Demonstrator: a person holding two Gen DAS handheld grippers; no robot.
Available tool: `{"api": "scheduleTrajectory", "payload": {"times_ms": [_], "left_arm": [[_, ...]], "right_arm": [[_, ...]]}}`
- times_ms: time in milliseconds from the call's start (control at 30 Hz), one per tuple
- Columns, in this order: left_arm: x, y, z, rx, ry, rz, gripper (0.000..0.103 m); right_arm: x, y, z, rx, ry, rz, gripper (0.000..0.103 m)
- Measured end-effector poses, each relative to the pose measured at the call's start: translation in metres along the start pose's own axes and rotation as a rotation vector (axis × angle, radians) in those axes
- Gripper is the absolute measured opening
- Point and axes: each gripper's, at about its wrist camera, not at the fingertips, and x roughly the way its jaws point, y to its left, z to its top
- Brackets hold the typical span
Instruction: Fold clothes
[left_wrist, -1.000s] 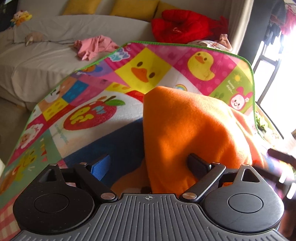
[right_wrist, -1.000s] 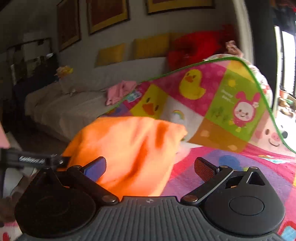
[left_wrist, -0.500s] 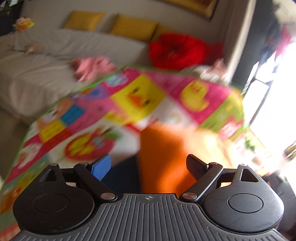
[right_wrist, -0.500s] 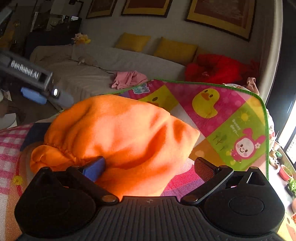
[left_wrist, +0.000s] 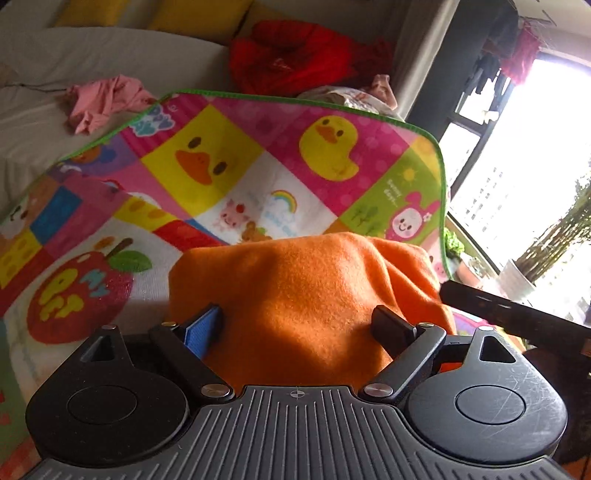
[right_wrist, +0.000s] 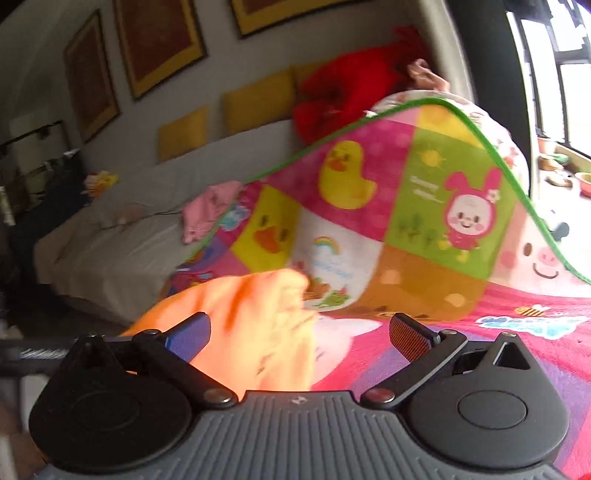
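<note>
An orange fleece garment (left_wrist: 310, 295) lies bunched on a colourful cartoon play mat (left_wrist: 229, 173). My left gripper (left_wrist: 299, 328) is open, its fingers on either side of the near part of the orange cloth. In the right wrist view the same orange garment (right_wrist: 251, 332) lies at the lower left on the mat (right_wrist: 406, 229). My right gripper (right_wrist: 299, 336) is open, with the cloth by its left finger and bare mat by its right finger. The right tool's black body (left_wrist: 517, 317) shows at the left view's right edge.
A pale sofa (left_wrist: 33, 110) stands behind the mat with a pink garment (left_wrist: 103, 99), a red pile (left_wrist: 295, 59) and yellow cushions (right_wrist: 255, 99). A bright window with a potted plant (left_wrist: 524, 273) is at the right. The mat's far side rises over a hump.
Both grippers have stayed open. The left gripper swung up and came back over the orange garment. The right view rose, then dropped lower and to the right of the cloth.
</note>
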Motion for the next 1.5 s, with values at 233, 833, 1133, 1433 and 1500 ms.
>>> {"api": "scheduleTrajectory", "payload": {"times_ms": [233, 833, 1133, 1433, 1500], "left_arm": [[0.007, 0.011, -0.004, -0.019, 0.027, 0.032, 0.095], [-0.036, 0.026, -0.039, -0.039, 0.017, 0.105, 0.098], [-0.036, 0.03, -0.043, -0.041, 0.008, 0.135, 0.1], [-0.031, 0.031, -0.045, -0.052, 0.01, 0.136, 0.102], [-0.031, 0.029, -0.046, -0.051, 0.011, 0.138, 0.102]], "right_arm": [[0.077, 0.019, -0.027, -0.217, 0.12, -0.198, 0.103], [-0.007, 0.05, -0.066, -0.35, 0.149, -0.037, 0.103], [-0.022, 0.049, -0.053, -0.28, 0.068, 0.024, 0.103], [0.026, 0.05, -0.038, -0.24, 0.053, -0.174, 0.103], [0.044, 0.046, -0.042, -0.233, 0.099, -0.205, 0.103]]}}
